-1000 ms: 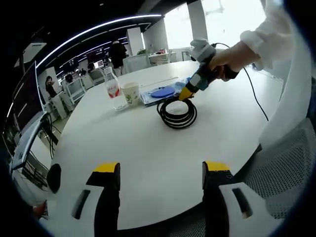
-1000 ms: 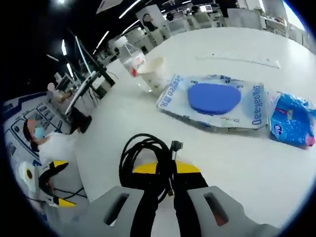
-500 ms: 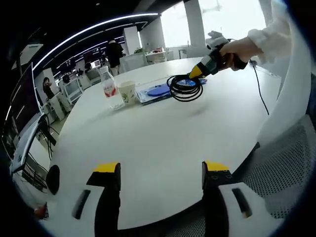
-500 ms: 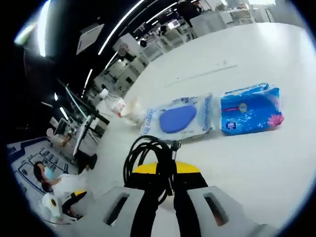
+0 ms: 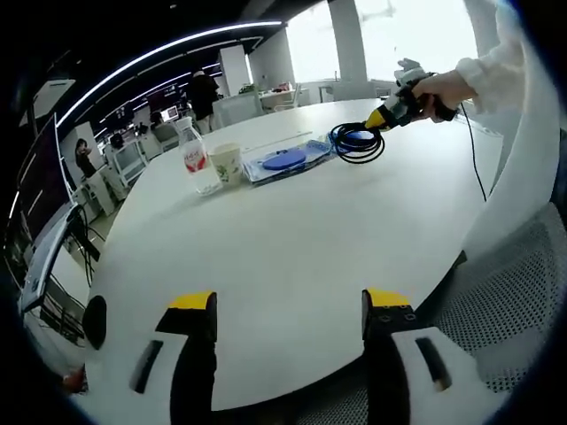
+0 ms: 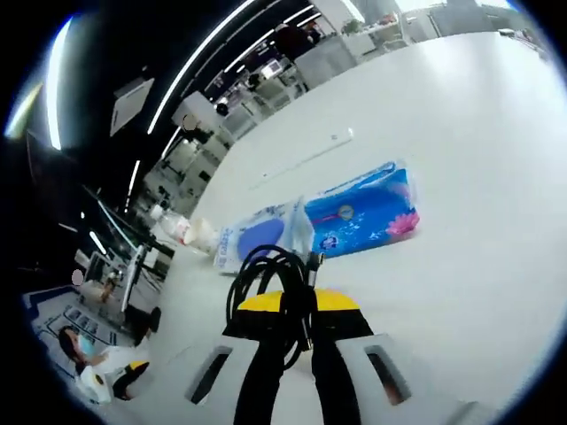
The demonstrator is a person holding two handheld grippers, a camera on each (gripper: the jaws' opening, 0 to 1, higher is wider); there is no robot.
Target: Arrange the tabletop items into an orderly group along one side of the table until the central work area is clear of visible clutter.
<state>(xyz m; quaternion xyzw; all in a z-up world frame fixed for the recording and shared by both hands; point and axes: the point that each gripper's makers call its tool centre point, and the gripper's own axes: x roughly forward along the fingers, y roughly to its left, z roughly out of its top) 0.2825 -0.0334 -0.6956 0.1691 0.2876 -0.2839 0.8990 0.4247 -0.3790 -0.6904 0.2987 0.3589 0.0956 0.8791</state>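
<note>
My right gripper [image 6: 297, 305] is shut on a coiled black cable [image 6: 266, 274], which hangs above the white table [image 6: 461, 177]. Beyond the coil lie a blue tissue pack [image 6: 359, 212] and a wipes pack with a blue lid [image 6: 261, 237]. In the left gripper view, the right gripper [image 5: 390, 113] holds the cable [image 5: 357, 143] at the table's far side, just right of the wipes pack [image 5: 285, 162]. A paper cup [image 5: 230, 164] and a water bottle [image 5: 197, 159] stand left of that pack. My left gripper [image 5: 288, 305] is open over the near table edge [image 5: 292, 390], holding nothing.
A long white strip [image 6: 301, 158] lies on the table past the packs. A thin black cord [image 5: 469, 168] trails from the right gripper across the table's right side. A mesh chair [image 5: 496, 354] sits at the near right. Desks and people fill the background.
The right gripper lifted the coiled cable off the middle of the table and carried it farther away and to the right, past the wipes pack. The left gripper stayed put.
</note>
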